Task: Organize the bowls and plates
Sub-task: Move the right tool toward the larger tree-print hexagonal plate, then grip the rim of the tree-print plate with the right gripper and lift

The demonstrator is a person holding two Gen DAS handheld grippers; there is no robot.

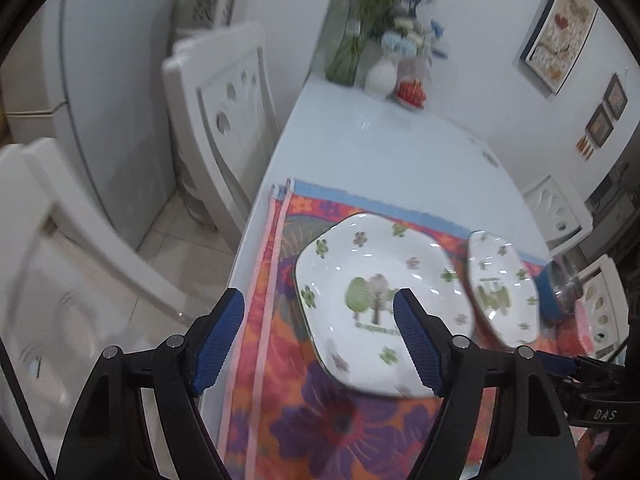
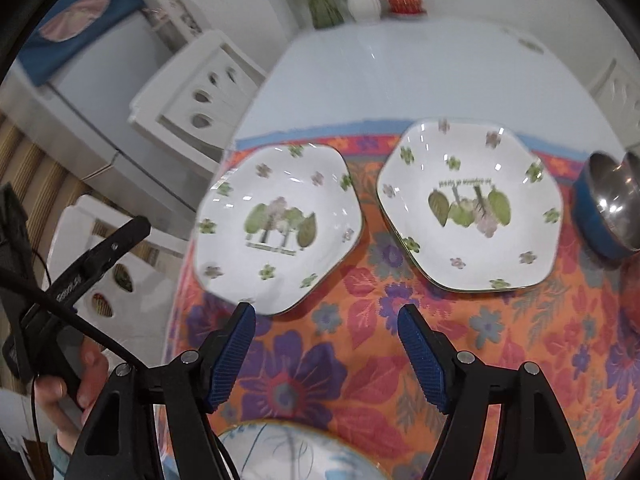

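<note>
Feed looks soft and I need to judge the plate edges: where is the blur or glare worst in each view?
Left wrist view: motion blur smears the near plate and the chair at left; the left tongs stay sharp. Right wrist view: the left plate has a smeared near rim, the right plate is crisper; small glare spots on both, and the fisheye bends the table edge.

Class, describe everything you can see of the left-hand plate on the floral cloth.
The left plate is white, glossy and ceramic-looking, six-sided with a thin dark rim line. Small green and mauve flowers dot its border; green and pinkish trees stand at its centre above a line of unreadable lettering. It lies flat and empty on the cloth, apart from the right plate. Nothing grips it.
</note>
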